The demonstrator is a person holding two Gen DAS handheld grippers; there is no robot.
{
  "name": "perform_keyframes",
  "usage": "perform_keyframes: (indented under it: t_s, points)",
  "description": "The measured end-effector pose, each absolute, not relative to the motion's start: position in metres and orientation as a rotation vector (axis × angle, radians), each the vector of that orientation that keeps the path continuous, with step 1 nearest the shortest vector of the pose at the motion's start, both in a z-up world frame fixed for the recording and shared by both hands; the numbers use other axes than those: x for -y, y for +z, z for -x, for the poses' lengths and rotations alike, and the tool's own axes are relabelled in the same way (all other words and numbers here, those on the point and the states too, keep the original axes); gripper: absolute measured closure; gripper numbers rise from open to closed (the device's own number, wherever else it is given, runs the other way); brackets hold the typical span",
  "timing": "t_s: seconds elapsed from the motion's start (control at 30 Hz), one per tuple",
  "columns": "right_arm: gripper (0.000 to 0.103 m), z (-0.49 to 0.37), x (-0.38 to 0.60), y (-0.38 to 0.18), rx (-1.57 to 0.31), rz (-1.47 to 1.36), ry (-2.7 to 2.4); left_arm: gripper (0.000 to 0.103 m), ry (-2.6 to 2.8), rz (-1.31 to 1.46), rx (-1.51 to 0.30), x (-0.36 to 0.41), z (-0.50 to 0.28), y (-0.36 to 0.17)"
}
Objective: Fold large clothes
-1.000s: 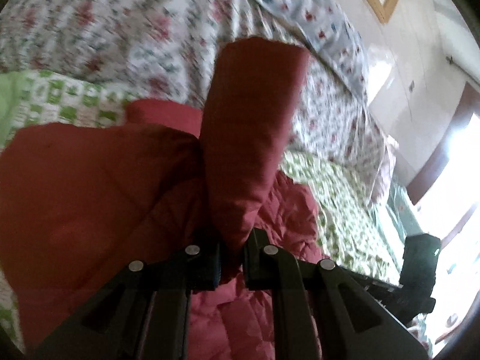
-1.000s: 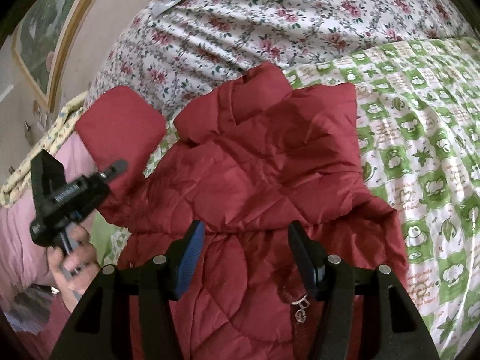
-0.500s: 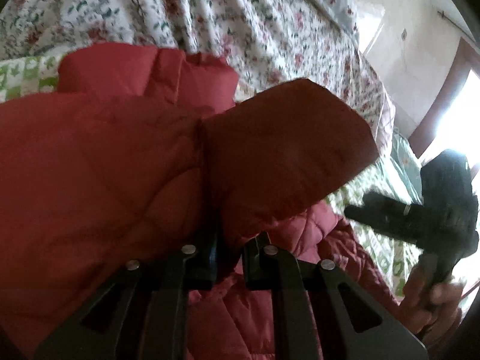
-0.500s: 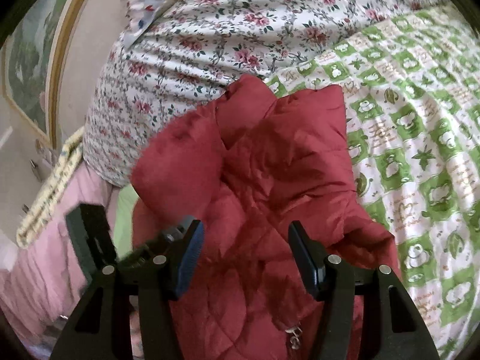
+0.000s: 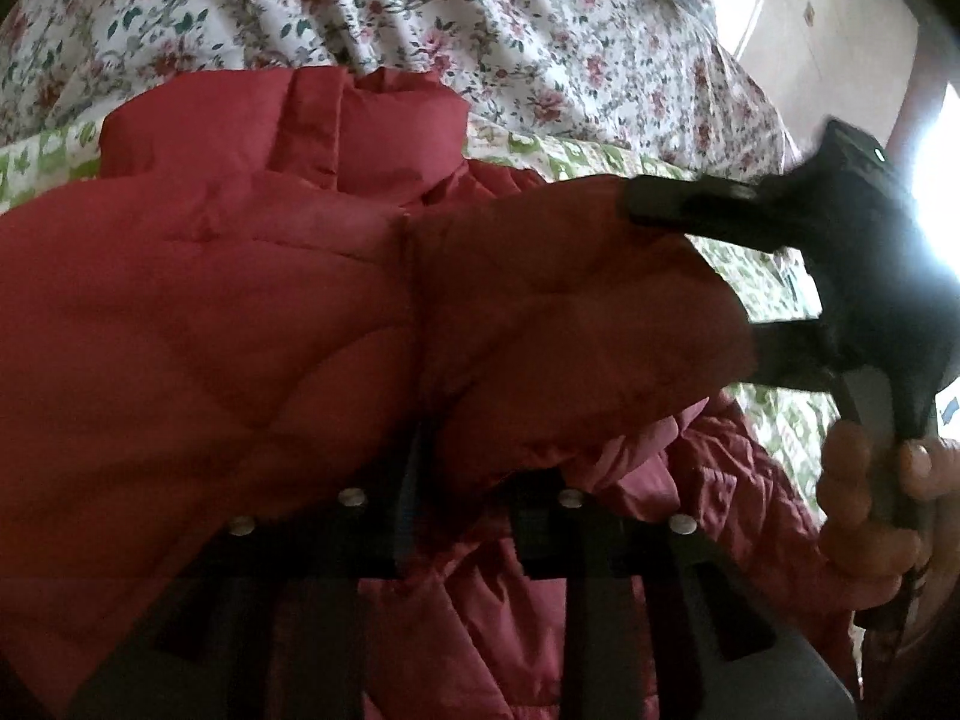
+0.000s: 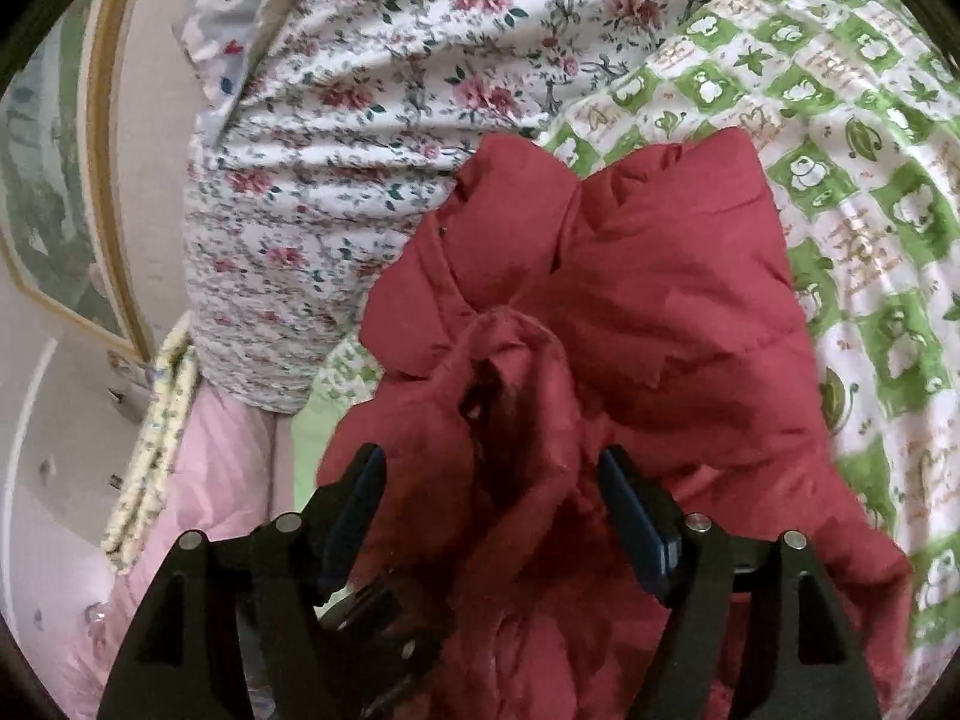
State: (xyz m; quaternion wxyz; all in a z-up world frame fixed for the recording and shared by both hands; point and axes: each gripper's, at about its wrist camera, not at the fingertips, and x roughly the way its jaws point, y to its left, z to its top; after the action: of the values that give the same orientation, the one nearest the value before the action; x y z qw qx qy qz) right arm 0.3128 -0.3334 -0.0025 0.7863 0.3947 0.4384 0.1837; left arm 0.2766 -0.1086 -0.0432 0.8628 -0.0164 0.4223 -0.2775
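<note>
Bed (image 6: 852, 138): we saw a green-checked quilt beside a floral duvet (image 6: 372, 120).
Red padded jacket (image 6: 672, 300): lay bunched on the quilt.
Right gripper (image 6: 492, 516): wide, just opening, sleeve fabric between, unpressed.
Left gripper (image 5: 462, 510): narrow, just opening, jacket fold between.

Soft daylight, blown-out glare at left-wrist view's right edge, fisheye-bent dark corners, mild blur, shadowed foreground
</note>
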Motion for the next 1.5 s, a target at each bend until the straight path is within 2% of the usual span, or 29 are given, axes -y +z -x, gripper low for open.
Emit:
perform_keyframes:
  t_s: [0.07,0.1,0.13,0.17,0.2,0.3,0.43,0.57,0.77,0.87,0.93,1.1,1.17,1.33,1.5]
  points:
    - [0.031,-0.315,0.33,-0.002,-0.945,-0.828,0.399,0.075,-0.587,0.037,-0.887,0.109,-0.276,-0.044]
    - [0.036,-0.316,0.327,-0.002,-0.954,-0.802,0.39,0.074,-0.588,0.041,-0.89,0.108,-0.276,-0.043]
    - [0.064,-0.316,0.325,-0.003,-0.973,-0.773,0.368,0.073,-0.592,0.045,-0.903,0.107,-0.277,-0.043]
    - [0.081,-0.317,0.324,-0.006,-0.993,-0.755,0.348,0.071,-0.602,0.047,-0.912,0.106,-0.276,-0.042]
    - [0.089,-0.317,0.325,-0.007,-0.998,-0.75,0.336,0.071,-0.618,0.051,-0.921,0.103,-0.274,-0.038]
    - [0.094,-0.314,0.331,-0.007,-0.988,-0.703,0.315,0.071,-0.675,0.085,-0.908,0.084,-0.258,-0.022]
    - [0.095,-0.306,0.342,-0.002,-0.956,-0.668,0.285,0.071,-0.657,0.101,-0.842,0.05,-0.246,0.003]
    - [0.095,-0.302,0.34,-0.003,-0.95,-0.572,0.257,0.071,-0.541,0.158,-0.798,0.006,-0.267,0.022]
    - [0.094,-0.307,0.329,-0.013,-0.952,-0.458,0.219,0.071,-0.37,0.225,-0.902,-0.041,-0.322,-0.008]
    - [0.085,-0.305,0.333,-0.014,-0.954,-0.46,0.193,0.071,-0.387,0.245,-0.956,-0.045,-0.331,-0.034]
    - [0.076,-0.299,0.337,-0.003,-0.934,-0.455,0.159,0.071,-0.37,0.217,-0.957,-0.04,-0.33,-0.041]
    - [0.075,-0.27,0.327,0.051,-0.744,-0.308,0.057,0.071,-0.326,0.152,-0.942,-0.027,-0.326,-0.038]
    - [0.073,-0.272,0.309,0.057,-0.746,-0.275,0.137,0.071,-0.32,0.148,-0.94,-0.028,-0.324,-0.039]
    - [0.071,-0.297,0.256,0.015,-0.921,-0.084,0.199,0.071,-0.312,0.118,-0.94,-0.024,-0.325,-0.038]
    - [0.072,-0.307,0.27,-0.026,-0.976,-0.073,0.115,0.071,-0.342,0.101,-0.923,-0.029,-0.315,-0.026]
